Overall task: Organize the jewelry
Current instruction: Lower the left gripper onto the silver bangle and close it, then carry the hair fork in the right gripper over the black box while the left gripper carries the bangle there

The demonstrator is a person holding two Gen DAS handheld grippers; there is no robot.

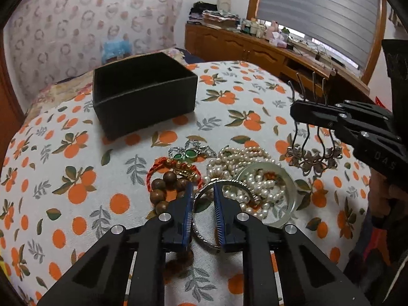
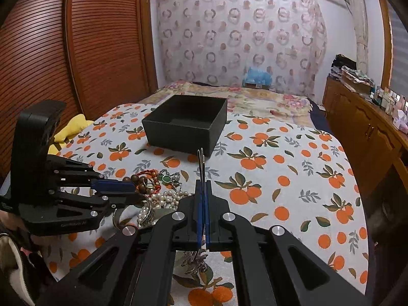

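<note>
We hold the light, springy hair comb (image 1: pixel 312 137) by its thin prongs in the shut right gripper (image 2: pixel 203 186), while our half-open left gripper (image 1: pixel 202 191) straddles the stiff, slippery silver bangle (image 1: pixel 204 219), gripping nothing.

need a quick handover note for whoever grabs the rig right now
Right claw: shut on the metal hair comb, held in the air right of the pile.
Left claw: open, low over the pile, fingers either side of the silver bangle.
On the bedspread: pearls, wooden beads, red cord bracelet, green-stone piece.
Black box looks empty; everything remains to box.
</note>
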